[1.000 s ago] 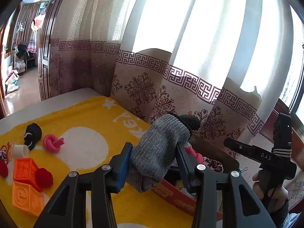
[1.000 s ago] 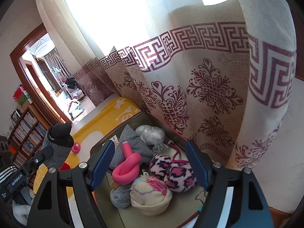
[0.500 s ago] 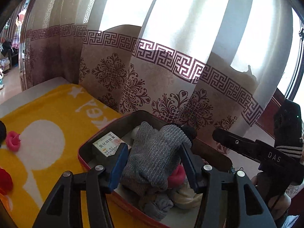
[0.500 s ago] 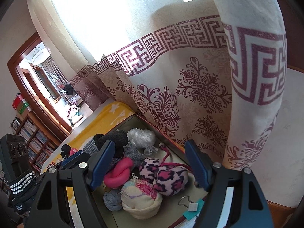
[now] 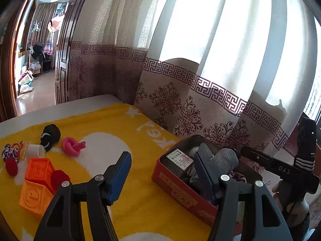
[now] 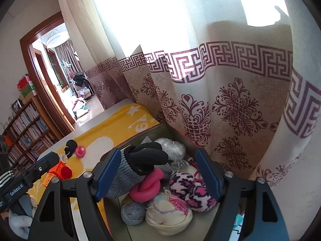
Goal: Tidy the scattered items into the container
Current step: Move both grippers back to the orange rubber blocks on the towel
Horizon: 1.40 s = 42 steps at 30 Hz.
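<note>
The red tin point(image 5: 174, 184) stands on the yellow blanket point(image 5: 124, 124) by the curtain. A grey sock with a black toe point(image 5: 225, 158) lies loose inside it, on top of the pile. My left gripper point(image 5: 162, 174) is open and empty, to the left of the tin above the blanket. My right gripper point(image 6: 157, 174) hovers open over the tin point(image 6: 158, 129), with the grey sock point(image 6: 138, 162), a pink knot point(image 6: 148, 186), a leopard-print item point(image 6: 190, 188) and a cream hat point(image 6: 168, 214) below it. Nothing is pinched between its fingers.
On the blanket's left lie a black sock ball point(image 5: 50, 134), a second pink knot point(image 5: 72, 145), a white cup point(image 5: 36, 150), red pompoms point(image 5: 59, 178) and orange blocks point(image 5: 34, 196). A patterned curtain point(image 5: 200, 104) hangs right behind the tin. A doorway point(image 5: 34, 70) opens at far left.
My left gripper carried the grey sock over the tin, opened and let it go there, then drew back to the left. The right gripper stayed open over the tin and rolled slightly.
</note>
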### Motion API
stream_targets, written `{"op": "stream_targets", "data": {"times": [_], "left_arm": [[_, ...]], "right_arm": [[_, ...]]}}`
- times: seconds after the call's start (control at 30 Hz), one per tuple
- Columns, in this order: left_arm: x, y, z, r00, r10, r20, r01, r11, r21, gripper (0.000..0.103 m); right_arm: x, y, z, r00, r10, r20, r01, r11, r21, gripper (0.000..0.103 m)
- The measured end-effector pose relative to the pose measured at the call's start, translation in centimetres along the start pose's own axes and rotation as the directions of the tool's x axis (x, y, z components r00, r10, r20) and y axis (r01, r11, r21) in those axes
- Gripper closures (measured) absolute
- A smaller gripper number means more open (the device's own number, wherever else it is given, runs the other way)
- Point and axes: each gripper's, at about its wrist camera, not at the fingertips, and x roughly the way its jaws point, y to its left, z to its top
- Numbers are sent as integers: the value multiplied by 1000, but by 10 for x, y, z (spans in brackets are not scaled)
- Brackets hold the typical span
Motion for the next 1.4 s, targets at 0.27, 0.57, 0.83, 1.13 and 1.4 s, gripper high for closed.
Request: {"op": "stream_targets", "data": {"times": [0.27, 0.57, 0.83, 1.13, 1.4], "left_arm": [[-53, 91, -16, 988, 150, 47, -139, 974, -181, 28], [-82, 173, -40, 943, 331, -25, -323, 898, -299, 28], [-50, 154, -52, 951, 292, -103, -307, 933, -189, 26], [-31, 156, -58, 929, 340, -142, -360, 922, -145, 23], [-11, 167, -64, 912, 352, -211, -384, 914, -134, 23]], "right_arm": [[48, 20, -15, 971, -103, -217, 67, 984, -167, 20], [49, 6, -1, 975, -149, -164, 134, 986, -99, 20], [-7, -2, 15, 992, -99, 78, 96, 994, 48, 19], [-30, 22, 16, 987, 10, 160, -16, 999, 42, 19], [-10, 85, -3, 987, 150, 66, -144, 986, -88, 19]]}}
